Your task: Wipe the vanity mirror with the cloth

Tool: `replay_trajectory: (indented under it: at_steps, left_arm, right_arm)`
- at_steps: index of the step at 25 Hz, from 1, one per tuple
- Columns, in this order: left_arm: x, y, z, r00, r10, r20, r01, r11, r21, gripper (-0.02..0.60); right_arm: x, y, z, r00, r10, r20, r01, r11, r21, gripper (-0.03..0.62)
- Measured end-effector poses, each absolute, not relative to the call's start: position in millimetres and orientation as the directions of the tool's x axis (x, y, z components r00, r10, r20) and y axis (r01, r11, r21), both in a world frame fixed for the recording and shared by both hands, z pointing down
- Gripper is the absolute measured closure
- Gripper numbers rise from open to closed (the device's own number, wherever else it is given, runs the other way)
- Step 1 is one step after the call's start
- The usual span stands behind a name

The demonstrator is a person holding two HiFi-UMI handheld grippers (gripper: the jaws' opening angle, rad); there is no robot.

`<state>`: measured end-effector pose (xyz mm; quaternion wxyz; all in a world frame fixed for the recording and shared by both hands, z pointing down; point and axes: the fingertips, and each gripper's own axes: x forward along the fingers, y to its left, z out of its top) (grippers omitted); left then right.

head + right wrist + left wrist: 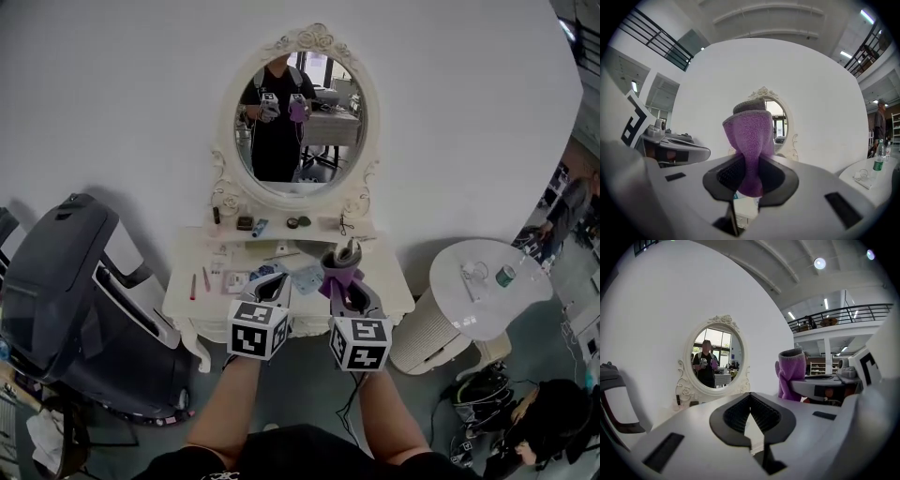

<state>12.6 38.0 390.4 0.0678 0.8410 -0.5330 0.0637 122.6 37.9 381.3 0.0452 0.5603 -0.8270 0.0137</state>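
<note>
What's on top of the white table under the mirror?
Small jars, papers and a red pen lie on the table; the left gripper, right gripper and cloth hide its front middle.

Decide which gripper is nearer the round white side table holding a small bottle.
Right. The right gripper, shut on the purple cloth, is left of the round white side table; the left gripper is farther left, beyond the right one.

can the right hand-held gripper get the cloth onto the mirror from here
Probably yes: the right hand-held gripper grips the cloth, the mirror faces it, and nothing tall stands on the table between them.
</note>
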Motion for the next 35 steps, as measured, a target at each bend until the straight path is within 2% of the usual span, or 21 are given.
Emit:
replay_trajectory:
  at_steps: [9,13,19,31,35]
  left_arm:
    - [-23,-21,399,0.43,-0.879,0.206,-0.9,-0.434,0.027,0.574]
    - [-20,-35,408,0.426,-0.875,0.231,-0.895,-0.445,-0.033,0.574]
    - [-19,-60,433,0.437,-0.855,0.279,-0.888,-0.459,-0.016,0.574]
    - [-14,-174,407,0.386,-0.893,0.232,-0.915,-0.402,-0.028,0.574]
    - [-7,-208,402,0.366,-0.9,0.238,-0.922,-0.386,-0.042,0.574]
  right_arm:
    - [91,-20,385,-0.337,-0.937,0.093,-0.94,0.34,0.016,0.516]
    - [94,-35,393,-0.314,-0.945,0.095,-0.949,0.316,0.002,0.516]
    - [91,-67,407,-0.337,-0.937,0.091,-0.941,0.336,-0.03,0.516]
    - [106,-194,384,-0.357,-0.933,0.047,-0.933,0.358,0.019,0.517]
    - [120,-241,383,-0.351,-0.934,0.073,-0.937,0.35,-0.02,0.517]
